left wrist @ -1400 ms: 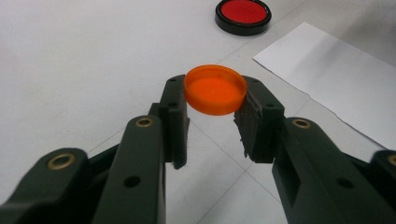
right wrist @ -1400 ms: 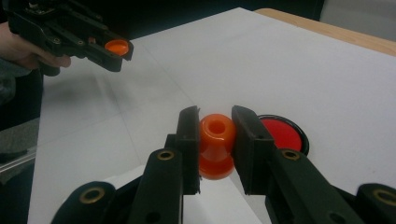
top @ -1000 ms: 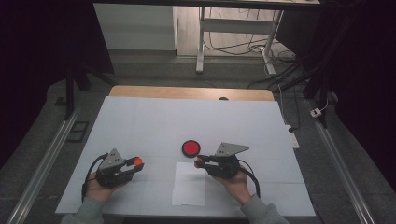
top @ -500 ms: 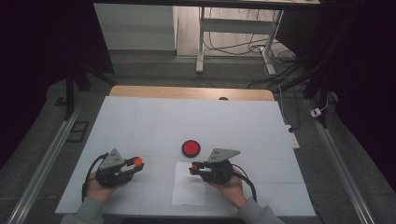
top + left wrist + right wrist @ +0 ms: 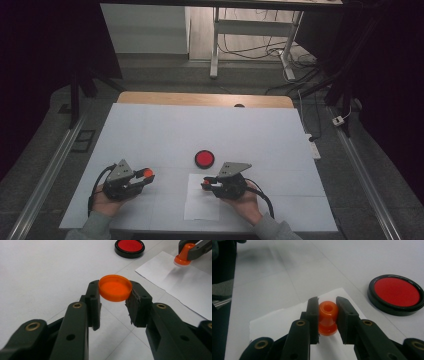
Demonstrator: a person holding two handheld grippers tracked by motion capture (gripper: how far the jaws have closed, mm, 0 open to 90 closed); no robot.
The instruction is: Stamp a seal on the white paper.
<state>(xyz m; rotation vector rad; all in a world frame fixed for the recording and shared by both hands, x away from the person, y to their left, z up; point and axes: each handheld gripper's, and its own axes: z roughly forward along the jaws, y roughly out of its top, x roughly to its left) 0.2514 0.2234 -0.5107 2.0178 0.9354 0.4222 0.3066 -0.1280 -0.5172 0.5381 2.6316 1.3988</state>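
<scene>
Left hand-held gripper (image 5: 145, 175) is clamped on an orange cap (image 5: 115, 287), pads pinching its rim from both sides, held above the bare desk (image 5: 150, 130) left of the paper (image 5: 200, 210). Right hand-held gripper (image 5: 206, 183) is clamped on an orange stamp (image 5: 327, 317), pads at its narrow waist, base low over the near end of the paper, which lies flat; whether the base touches the sheet I cannot tell. Red ink pad (image 5: 204, 158) sits open in its black tray, just beyond the paper, apart from both grippers. Judging by looks: stamp and cap are small, light, hard plastic, smooth and likely slippery; the waist grip suits the stamp, the rim grip suits the cap. The paper is thin and loose and could slide or lift with the stamp. No brand, label or writing readable on anything.
</scene>
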